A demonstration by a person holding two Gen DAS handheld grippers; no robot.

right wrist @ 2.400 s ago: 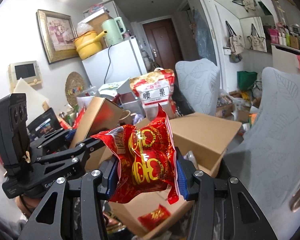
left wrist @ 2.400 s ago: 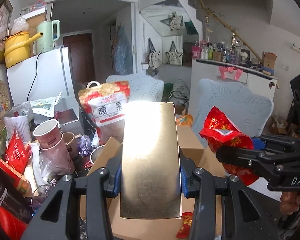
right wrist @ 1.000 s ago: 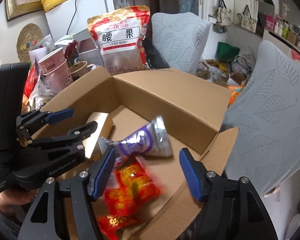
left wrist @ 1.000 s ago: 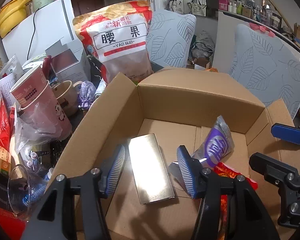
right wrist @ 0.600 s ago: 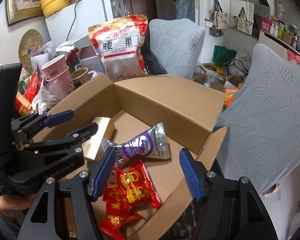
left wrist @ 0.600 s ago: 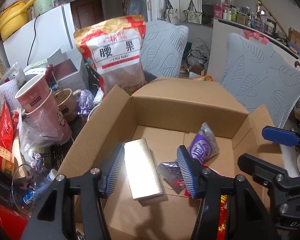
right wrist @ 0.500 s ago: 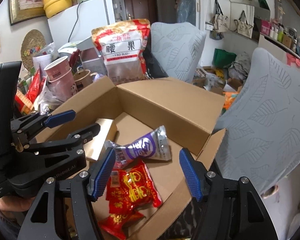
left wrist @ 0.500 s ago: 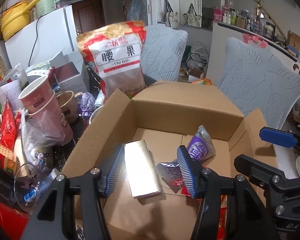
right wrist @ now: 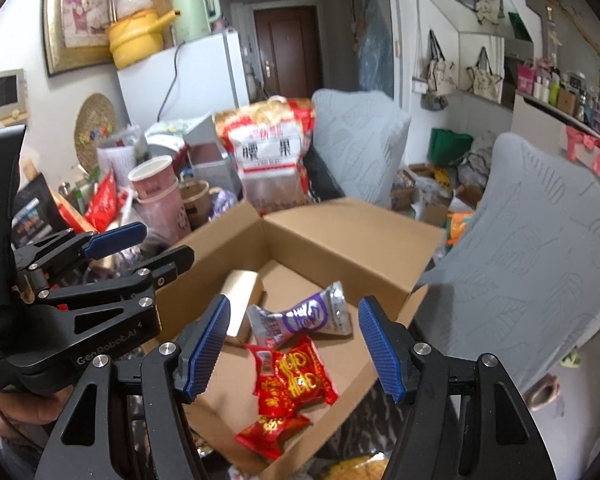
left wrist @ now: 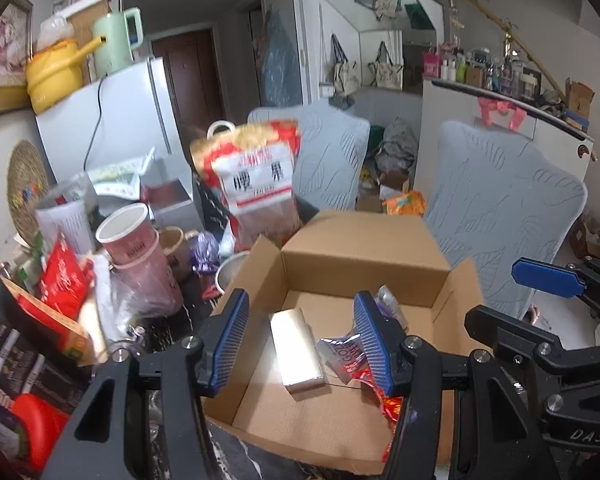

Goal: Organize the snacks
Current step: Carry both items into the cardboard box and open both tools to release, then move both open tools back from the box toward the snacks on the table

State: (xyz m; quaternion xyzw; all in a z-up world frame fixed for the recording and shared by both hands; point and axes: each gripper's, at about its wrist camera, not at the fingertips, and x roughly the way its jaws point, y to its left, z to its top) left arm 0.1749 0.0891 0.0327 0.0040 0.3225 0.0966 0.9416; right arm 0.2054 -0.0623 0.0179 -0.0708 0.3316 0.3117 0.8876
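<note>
Both tools hang above the open cardboard box (right wrist: pixel 340 240) with nothing between their blue pads: the left hand-held gripper (left wrist: pixel 300 340) stands at a middling gap, the right hand-held gripper (right wrist: pixel 294 344) somewhat wider, and neither touches a snack. Inside the box lie the gold carton (left wrist: pixel 298 350), flat on the floor near the left wall, the purple and silver packet (right wrist: pixel 300 318) just beside it, and the red packet (right wrist: pixel 294 376) nearer the front edge, its corner touching the purple one, with a second small red packet (right wrist: pixel 274 432) below it. The carton looks stiff and light, its foil face probably slippery, so it is best pinched across its narrow sides; the packets are soft, crinkly and puffed with air, best taken at a sealed end seam rather than across the belly, where a hard squeeze could crush what is inside. The big cashew bag (left wrist: pixel 260 184) behind the box seems heavier and floppy, and would want a grip near its top; its print is blurred, so I read it loosely. The upright flaps (left wrist: pixel 252 276) narrow the way in at left and right, the stacked paper cups (left wrist: pixel 140 256) crowd the left side of the bench, and open room lies mainly straight above the box
</note>
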